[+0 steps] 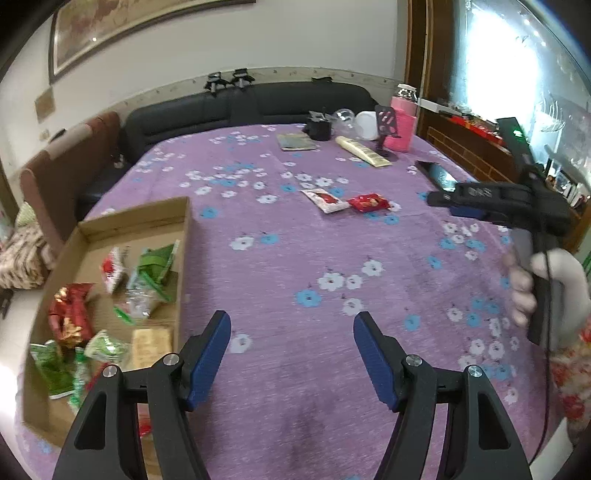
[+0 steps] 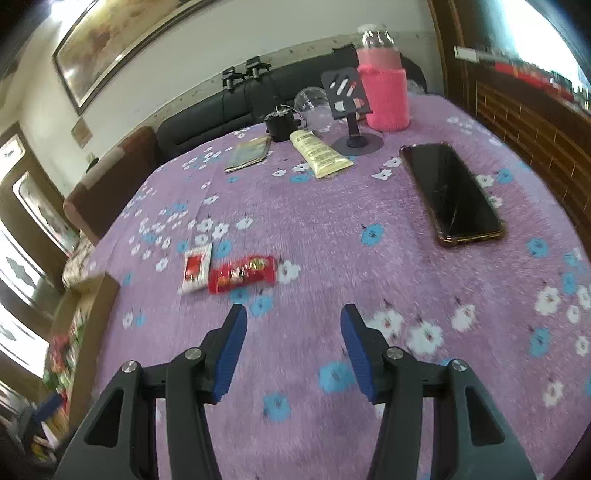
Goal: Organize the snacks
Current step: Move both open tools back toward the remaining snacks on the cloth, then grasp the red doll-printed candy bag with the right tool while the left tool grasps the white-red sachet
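Purple flowered cloth covers a wide worktop, with a dark sofa and a framed picture on the wall behind it.

At the left edge sits an open cardboard box holding a jumble of green and red snack packets. Out on the cloth, well apart from the box, lie two more snacks touching each other: a white sachet with a red print and, just to its right, a red packet.

The left claw hangs above bare cloth just right of the box, its blue pads released and nothing between them. The right claw is tilted down over the cloth just short of the red packet, pads apart and empty. In the left view a gloved hand grips its handle at the right edge.

Farther back are a phone with a cracked screen, a cream tube, a flat booklet, a black cup, a phone stand, a clear dome lid and a bottle in a pink knitted sleeve.
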The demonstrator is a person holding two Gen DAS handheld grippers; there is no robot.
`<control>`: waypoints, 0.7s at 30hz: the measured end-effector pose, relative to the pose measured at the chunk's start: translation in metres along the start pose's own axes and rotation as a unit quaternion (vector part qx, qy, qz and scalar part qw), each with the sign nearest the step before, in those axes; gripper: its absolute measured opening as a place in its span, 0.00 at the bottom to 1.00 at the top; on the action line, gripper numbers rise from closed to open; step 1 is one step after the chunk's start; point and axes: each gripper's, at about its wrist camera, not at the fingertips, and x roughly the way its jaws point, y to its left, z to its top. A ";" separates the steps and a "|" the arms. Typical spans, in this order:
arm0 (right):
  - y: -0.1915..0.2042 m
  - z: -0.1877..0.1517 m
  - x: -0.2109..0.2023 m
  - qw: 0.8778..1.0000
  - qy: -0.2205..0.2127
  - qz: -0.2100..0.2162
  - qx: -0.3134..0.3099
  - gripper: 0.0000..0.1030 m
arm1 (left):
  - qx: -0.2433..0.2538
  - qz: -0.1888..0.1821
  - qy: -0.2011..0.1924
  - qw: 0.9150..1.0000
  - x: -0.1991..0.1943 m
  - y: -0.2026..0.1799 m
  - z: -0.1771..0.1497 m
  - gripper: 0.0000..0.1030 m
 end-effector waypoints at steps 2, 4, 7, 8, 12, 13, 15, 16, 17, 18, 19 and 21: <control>0.003 0.007 0.012 1.000 0.009 0.013 0.011 0.50 | -0.007 -0.007 0.000 1.000 0.002 0.002 0.002 0.70; 0.008 0.014 0.026 0.999 0.023 0.028 0.022 0.50 | -0.016 -0.010 -0.004 1.000 0.001 0.006 0.004 0.70; 0.017 0.020 0.049 0.997 0.049 0.045 0.047 0.50 | -0.034 -0.020 -0.011 0.999 -0.001 0.014 0.006 0.70; 0.018 0.021 0.057 0.995 0.057 0.047 0.059 0.50 | -0.040 -0.024 -0.013 0.999 -0.002 0.016 0.007 0.70; 0.024 0.024 0.078 0.992 0.065 0.039 0.106 0.51 | -0.061 -0.035 -0.018 0.997 -0.005 0.028 0.009 0.70; 0.028 0.026 0.080 0.992 0.060 0.031 0.108 0.54 | -0.067 -0.036 -0.020 0.997 -0.006 0.031 0.010 0.70; 0.034 0.030 0.086 0.992 0.059 0.021 0.110 0.55 | -0.075 -0.041 -0.022 0.996 -0.007 0.035 0.011 0.70; 0.040 0.032 0.089 0.993 0.055 0.005 0.104 0.55 | -0.081 -0.046 -0.021 0.995 -0.007 0.037 0.013 0.70; 0.045 0.033 0.091 0.994 0.052 -0.010 0.092 0.55 | -0.084 -0.048 -0.021 0.995 -0.007 0.038 0.014 0.70; 0.051 0.034 0.093 0.995 0.050 -0.026 0.076 0.55 | -0.087 -0.052 -0.020 0.995 -0.007 0.038 0.017 0.70; 0.059 0.033 0.096 0.996 0.049 -0.045 0.054 0.55 | -0.088 -0.055 -0.020 0.994 -0.007 0.038 0.020 0.70; 0.066 0.030 0.097 0.996 0.046 -0.075 0.025 0.45 | -0.086 -0.059 -0.023 0.994 -0.007 0.036 0.027 0.70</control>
